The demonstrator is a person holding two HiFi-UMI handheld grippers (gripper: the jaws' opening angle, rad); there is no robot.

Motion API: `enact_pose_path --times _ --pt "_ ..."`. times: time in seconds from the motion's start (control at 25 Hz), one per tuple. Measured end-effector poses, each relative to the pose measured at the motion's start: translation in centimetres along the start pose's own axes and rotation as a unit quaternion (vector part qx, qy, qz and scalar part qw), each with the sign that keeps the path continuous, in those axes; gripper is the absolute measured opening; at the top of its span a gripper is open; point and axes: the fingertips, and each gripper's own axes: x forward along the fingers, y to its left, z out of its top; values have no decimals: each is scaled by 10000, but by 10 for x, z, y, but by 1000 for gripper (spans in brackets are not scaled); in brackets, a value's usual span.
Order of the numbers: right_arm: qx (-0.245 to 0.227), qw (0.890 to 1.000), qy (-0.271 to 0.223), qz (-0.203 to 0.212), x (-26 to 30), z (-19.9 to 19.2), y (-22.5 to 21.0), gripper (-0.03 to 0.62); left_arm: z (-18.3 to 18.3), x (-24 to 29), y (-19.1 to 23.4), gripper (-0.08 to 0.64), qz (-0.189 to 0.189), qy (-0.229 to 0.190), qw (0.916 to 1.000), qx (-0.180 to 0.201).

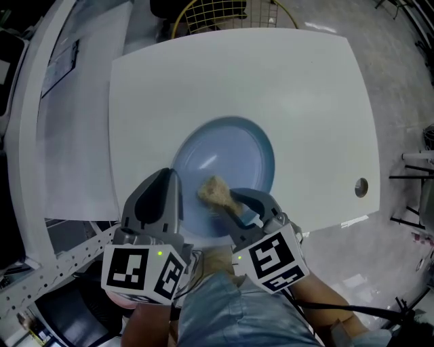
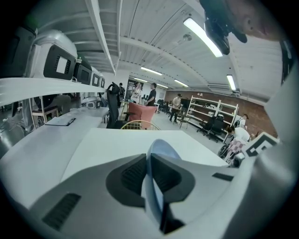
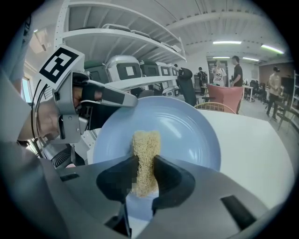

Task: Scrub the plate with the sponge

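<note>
Right gripper (image 1: 234, 200) pinches tan sponge (image 1: 215, 190) against blue plate (image 1: 230, 146) near 6 o'clock; left gripper (image 1: 172, 179) clamps the rim at 8 o'clock, likely steadying it for scrubbing.

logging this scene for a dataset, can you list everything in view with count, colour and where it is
plate: one, light blue, over the near edge of the table
sponge: one, tan, over the plate's face
table: one, white, under the plate
wire basket: one, yellow, beyond the table's far edge
metal insert: one, silver, round, in the tabletop near its right edge
left gripper: one, grey, shut on the plate's rim
right gripper: one, grey, shut on the sponge
jeans: blue, on the person's legs, bottom of the head view
</note>
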Motion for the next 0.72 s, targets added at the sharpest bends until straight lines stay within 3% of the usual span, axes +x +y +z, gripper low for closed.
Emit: enact_pose_path --times 0.44,0.72 --pt "409 9971 319 -562 -8 -34 -48 106 -3 -1 -2 35 -50 47 10000 65" --pt "557 9920 402 -1056 -7 -27 -88 106 0 -1 -6 35 -142 30 9998 147"
